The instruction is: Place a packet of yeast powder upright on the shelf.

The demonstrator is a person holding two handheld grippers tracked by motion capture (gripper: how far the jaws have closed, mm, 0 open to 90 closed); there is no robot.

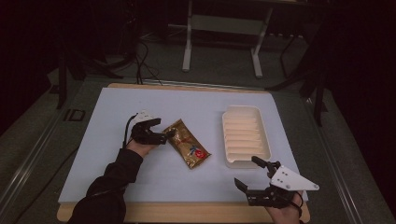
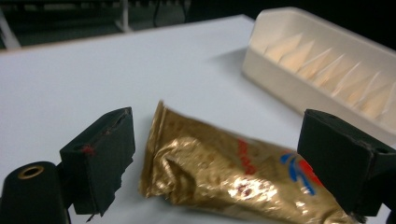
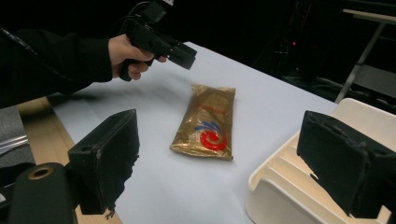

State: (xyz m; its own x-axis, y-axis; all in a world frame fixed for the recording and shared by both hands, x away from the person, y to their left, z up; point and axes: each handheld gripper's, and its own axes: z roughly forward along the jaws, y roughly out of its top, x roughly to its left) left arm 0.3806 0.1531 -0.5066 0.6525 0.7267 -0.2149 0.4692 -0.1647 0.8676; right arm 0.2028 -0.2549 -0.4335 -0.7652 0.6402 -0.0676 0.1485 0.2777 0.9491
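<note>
The left black two-jaw gripper (image 1: 164, 135) is held level in the person's left hand (image 1: 140, 147), jaws apart and pointing toward the table's middle. The dark-sleeved left forearm (image 1: 112, 179) enters from the bottom edge. The right black two-jaw gripper (image 1: 250, 172), topped by a grey three-cornered plate (image 1: 292, 178), sits in the right hand (image 1: 285, 212) near the table's front edge, jaws wide apart.

My desk (image 1: 140, 186) has a pale blue-white top with a wooden edge along the near side. Around it lies dark grey-green floor (image 1: 219, 70). Beyond the far edge stands a white metal frame (image 1: 189, 46), with black cables (image 1: 140, 60) to its left; the room is dim
</note>
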